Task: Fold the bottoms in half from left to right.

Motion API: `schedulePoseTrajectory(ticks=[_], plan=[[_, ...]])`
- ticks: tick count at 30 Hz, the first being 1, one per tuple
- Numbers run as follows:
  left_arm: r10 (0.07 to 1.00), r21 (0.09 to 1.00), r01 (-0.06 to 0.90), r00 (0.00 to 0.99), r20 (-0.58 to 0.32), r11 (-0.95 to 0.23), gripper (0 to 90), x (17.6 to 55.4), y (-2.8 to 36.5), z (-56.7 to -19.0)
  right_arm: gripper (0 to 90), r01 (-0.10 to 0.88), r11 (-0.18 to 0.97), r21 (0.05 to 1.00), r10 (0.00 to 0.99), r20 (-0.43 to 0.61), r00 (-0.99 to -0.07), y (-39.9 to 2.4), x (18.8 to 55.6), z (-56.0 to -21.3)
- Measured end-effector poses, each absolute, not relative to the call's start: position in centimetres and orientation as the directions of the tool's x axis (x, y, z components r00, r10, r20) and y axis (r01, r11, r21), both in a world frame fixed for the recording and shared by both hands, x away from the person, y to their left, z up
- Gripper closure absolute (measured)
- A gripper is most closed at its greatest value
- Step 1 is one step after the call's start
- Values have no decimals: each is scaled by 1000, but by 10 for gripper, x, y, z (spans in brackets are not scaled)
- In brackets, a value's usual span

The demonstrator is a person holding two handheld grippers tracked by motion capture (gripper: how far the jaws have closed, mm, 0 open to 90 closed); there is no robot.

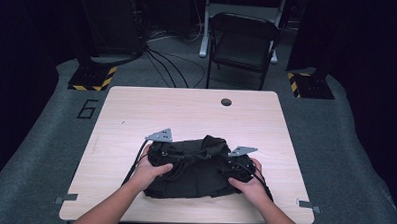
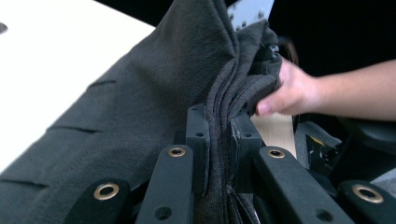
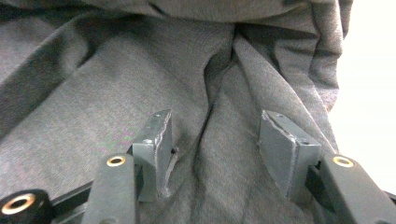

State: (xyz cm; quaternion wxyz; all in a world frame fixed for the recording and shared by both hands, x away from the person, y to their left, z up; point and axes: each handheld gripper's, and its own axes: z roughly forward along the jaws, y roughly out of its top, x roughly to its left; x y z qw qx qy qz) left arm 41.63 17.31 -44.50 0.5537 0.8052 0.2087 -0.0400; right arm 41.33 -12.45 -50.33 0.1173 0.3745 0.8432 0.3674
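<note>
Holding one dark grey garment (image 1: 194, 169) between you, you have two grippers on it, one in each hand. The garment lies bunched on the near half of the light wooden table (image 1: 136, 110), roughly centred between its left and right edges.

Your left gripper (image 2: 219, 135) is clenched on a thick bundle of the cloth's folded edges; in the left gripper view several layers run up between the two black jaws and the pads press on them from both sides. In the high view that gripper (image 1: 160, 148) sits at the garment's left side, under its grey three-cornered plate.

Your right gripper (image 3: 212, 140) stands released: in the right gripper view its two jaws are apart, with a ridge of wrinkled fabric lying between them and neither pad pressing on it. In the high view it (image 1: 237, 161) rests at the garment's right side, your right hand (image 1: 249, 181) wrapped round it.

Beyond the table's far edge stands one black folding chair (image 1: 244, 43), and two yellow-and-black striped bases (image 1: 92, 78) sit on the floor, one far left and one far right.
</note>
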Motion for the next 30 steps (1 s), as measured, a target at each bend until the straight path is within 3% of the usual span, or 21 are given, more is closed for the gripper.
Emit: schedulePoseTrajectory(ticks=[15,30], plan=[[306,841,444,884,-355,-308,806,399,168,-484,450,572,418,706,730,114,-674,-141,404,-503],[325,794,427,895,-304,-432,799,388,158,-505,447,563,385,731,735,126,-666,-145,403,-496]])
